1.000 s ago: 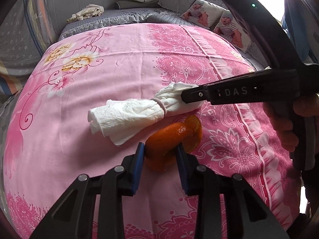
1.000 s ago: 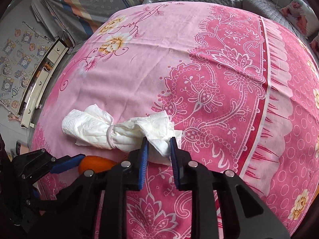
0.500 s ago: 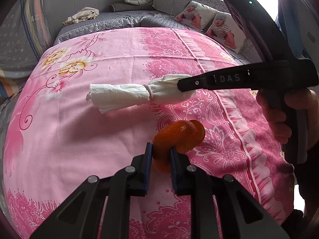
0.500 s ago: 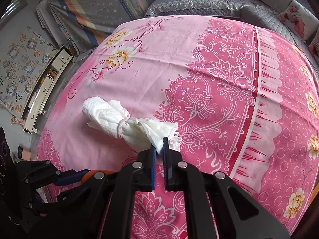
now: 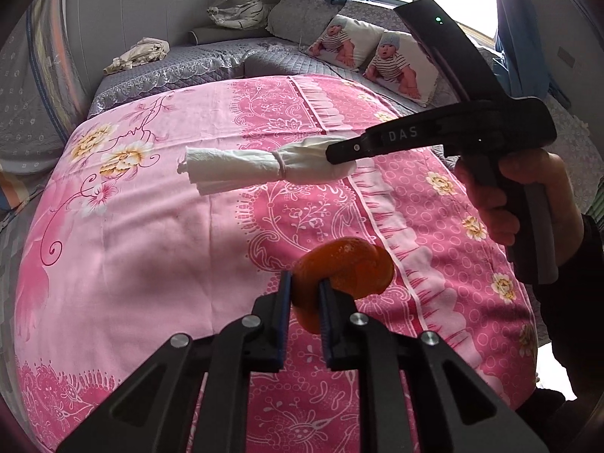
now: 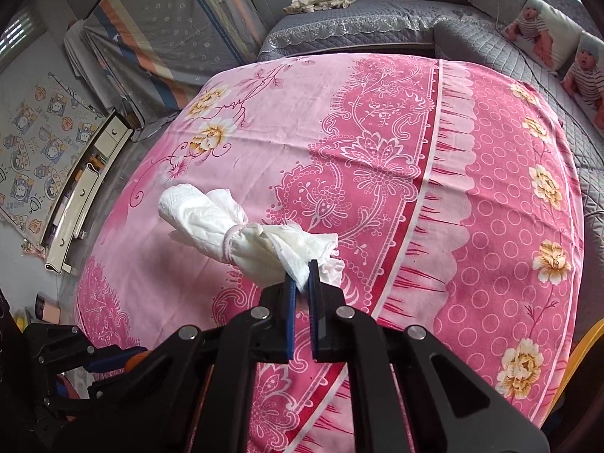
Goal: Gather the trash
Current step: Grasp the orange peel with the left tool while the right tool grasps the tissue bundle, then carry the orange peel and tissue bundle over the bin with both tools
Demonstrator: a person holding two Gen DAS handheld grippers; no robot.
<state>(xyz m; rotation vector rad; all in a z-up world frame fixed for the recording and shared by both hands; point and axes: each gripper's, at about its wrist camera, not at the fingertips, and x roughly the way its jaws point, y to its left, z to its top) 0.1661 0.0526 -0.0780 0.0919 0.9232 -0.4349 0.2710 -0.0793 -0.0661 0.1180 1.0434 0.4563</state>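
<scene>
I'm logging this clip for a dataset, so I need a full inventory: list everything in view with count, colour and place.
tissue bundle: 1, white, tied with a band, held above the sheet by the right gripper
orange peel: 1, orange, clamped in the left gripper
bedsheet: 1, pink floral, spread below
baby-print pillows: 2, white, on the grey couch
grey couch: 1, behind the sheet
plush tiger: 1, white striped, on the couch back
crumpled cloth: 1, beige, on the couch
left gripper: 1, black, shut
right gripper: 1, black, shut
</scene>
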